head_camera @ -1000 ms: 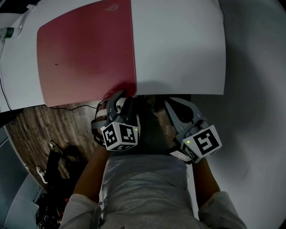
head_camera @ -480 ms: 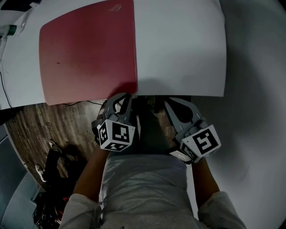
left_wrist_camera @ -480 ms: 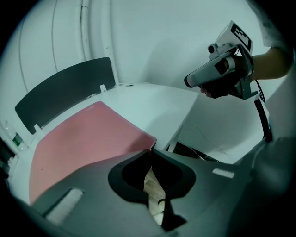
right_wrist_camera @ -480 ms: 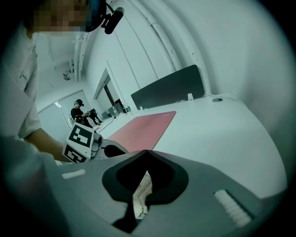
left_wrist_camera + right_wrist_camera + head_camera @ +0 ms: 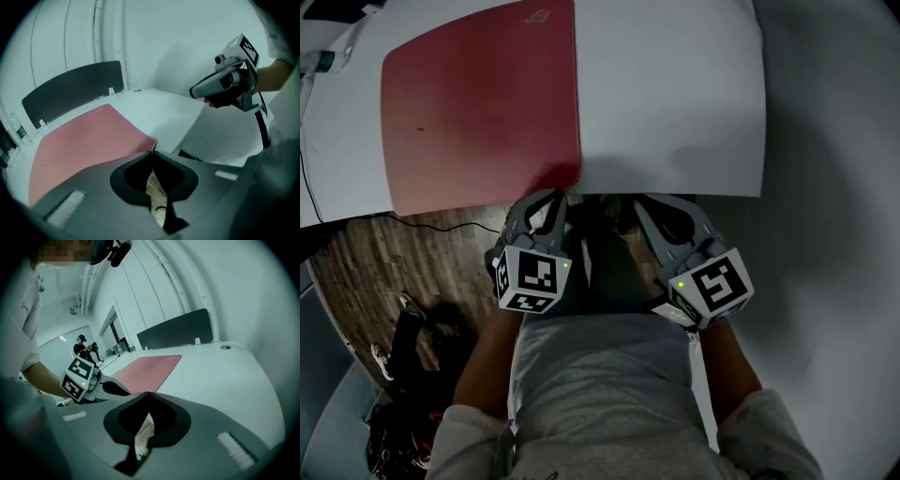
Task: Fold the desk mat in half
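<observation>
A red desk mat (image 5: pixel 478 103) lies flat on the left half of the white desk (image 5: pixel 675 94). My left gripper (image 5: pixel 558 197) is at the desk's near edge, on the mat's near right corner. Its jaws have just been closing and now pinch that corner (image 5: pixel 153 148), which stands slightly raised at the fingertips. My right gripper (image 5: pixel 652 202) hovers just right of it at the desk edge, off the mat, jaws shut with nothing between them. From the right gripper view the mat (image 5: pixel 145 369) stretches away ahead, beyond the left gripper (image 5: pixel 93 383).
A dark partition panel (image 5: pixel 70 89) stands along the desk's far edge. A bottle (image 5: pixel 319 64) sits at the far left. Wooden floor (image 5: pixel 375 272) with a cable shows below the desk's near edge. A person (image 5: pixel 82 345) stands far off in the room.
The left gripper's jaws have gone from wide apart to shut on the mat's near right corner, and the gripper has rolled. The right gripper has barely moved.
</observation>
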The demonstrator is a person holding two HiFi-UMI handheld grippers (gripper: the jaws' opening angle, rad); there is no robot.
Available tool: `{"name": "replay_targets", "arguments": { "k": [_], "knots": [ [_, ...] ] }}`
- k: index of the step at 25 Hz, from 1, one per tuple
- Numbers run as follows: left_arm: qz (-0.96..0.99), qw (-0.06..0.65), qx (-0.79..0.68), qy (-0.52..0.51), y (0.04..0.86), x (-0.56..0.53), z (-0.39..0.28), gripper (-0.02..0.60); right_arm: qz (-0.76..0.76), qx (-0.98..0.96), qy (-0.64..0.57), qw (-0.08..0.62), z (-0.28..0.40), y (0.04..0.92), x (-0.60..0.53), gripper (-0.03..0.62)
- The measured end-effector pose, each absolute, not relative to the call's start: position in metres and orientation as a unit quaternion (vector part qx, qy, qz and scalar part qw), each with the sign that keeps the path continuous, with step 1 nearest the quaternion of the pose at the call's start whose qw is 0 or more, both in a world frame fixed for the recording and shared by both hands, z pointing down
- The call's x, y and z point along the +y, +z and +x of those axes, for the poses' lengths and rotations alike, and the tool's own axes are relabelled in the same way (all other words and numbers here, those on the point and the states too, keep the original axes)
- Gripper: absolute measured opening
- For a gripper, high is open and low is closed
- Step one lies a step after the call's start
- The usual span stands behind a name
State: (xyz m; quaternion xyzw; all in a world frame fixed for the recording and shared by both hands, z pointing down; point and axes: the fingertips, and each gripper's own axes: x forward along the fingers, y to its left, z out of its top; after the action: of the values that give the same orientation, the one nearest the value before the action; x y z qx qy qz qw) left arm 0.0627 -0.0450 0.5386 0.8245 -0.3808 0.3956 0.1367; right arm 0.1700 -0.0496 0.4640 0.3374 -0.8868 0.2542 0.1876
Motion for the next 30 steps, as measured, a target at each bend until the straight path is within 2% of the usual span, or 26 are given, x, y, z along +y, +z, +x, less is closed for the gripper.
{"name": "replay_targets", "arguments": {
  "k": [13, 30],
  "knots": [
    [0.816, 0.123, -0.44, 0.355, 0.494, -0.06, 0.035, 0.035, 0.306, -0.903, 0.235, 0.19, 0.146, 0.457, -0.06, 0.008],
    [0.835, 0.085, -0.438, 0.322, 0.451, -0.07, -0.071, 0.035, 0.35, -0.887, 0.218, 0.207, 0.061, 0.452, -0.056, 0.008]
  ]
}}
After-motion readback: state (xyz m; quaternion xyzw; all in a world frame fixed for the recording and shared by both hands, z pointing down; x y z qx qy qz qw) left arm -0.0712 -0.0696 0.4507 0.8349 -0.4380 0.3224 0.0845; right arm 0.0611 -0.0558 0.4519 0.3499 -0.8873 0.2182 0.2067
